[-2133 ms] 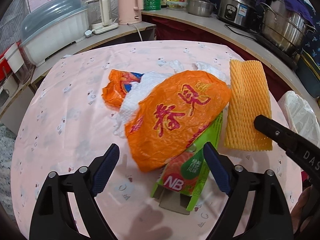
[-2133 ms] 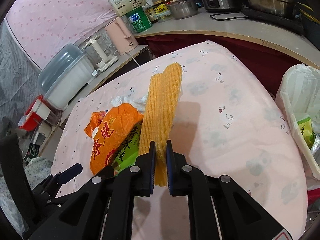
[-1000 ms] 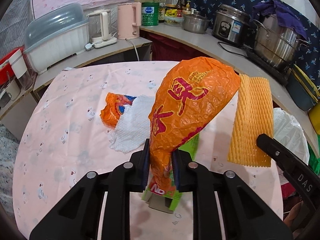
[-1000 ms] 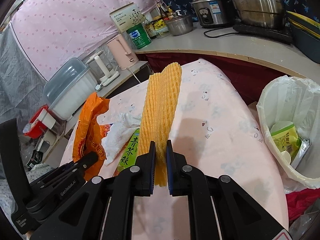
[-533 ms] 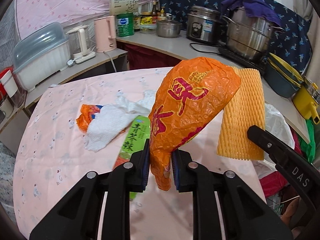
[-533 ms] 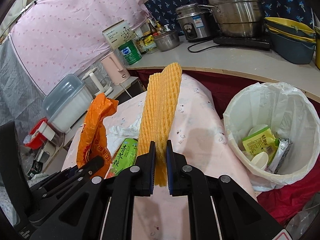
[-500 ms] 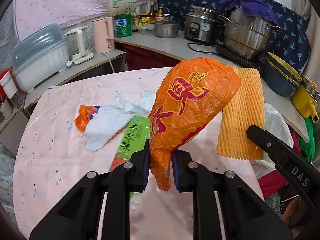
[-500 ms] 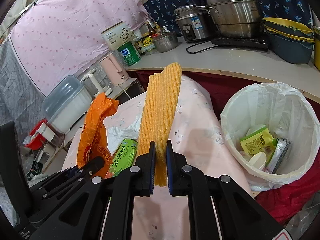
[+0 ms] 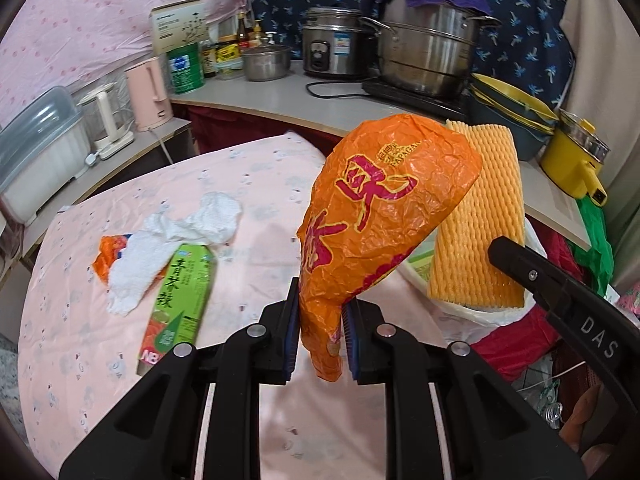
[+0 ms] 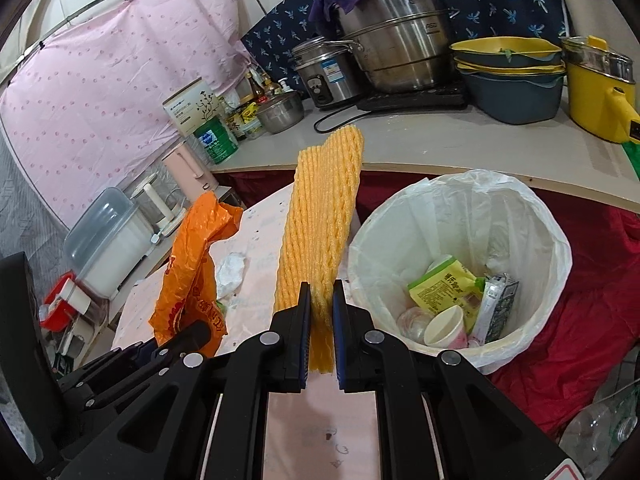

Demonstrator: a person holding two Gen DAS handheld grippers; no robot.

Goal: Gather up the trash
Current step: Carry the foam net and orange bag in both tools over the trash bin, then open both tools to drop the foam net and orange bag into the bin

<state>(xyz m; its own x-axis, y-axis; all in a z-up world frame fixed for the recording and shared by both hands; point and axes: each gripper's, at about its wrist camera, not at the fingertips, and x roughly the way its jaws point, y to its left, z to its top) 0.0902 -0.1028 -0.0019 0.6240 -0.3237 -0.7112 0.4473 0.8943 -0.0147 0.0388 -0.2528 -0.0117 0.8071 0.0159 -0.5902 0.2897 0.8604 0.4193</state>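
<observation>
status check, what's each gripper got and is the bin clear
Left gripper shut on orange bag. Right gripper shut on foam net. Bin open, unblocked.

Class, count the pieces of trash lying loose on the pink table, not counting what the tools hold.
3, all at the table's far left: a green carton, a crumpled white tissue partly over its far end, and a small orange wrapper under the tissue. More may hide behind the held bag.

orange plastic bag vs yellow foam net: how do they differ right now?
The orange plastic bag is crinkled, glossy film with red print; the yellow foam net is a plain ribbed mesh sleeve. The bag bulges wide above the left gripper; the net stands flat and narrow from the right gripper. Shared: both are clamped at their lower end, lifted off the table.
</observation>
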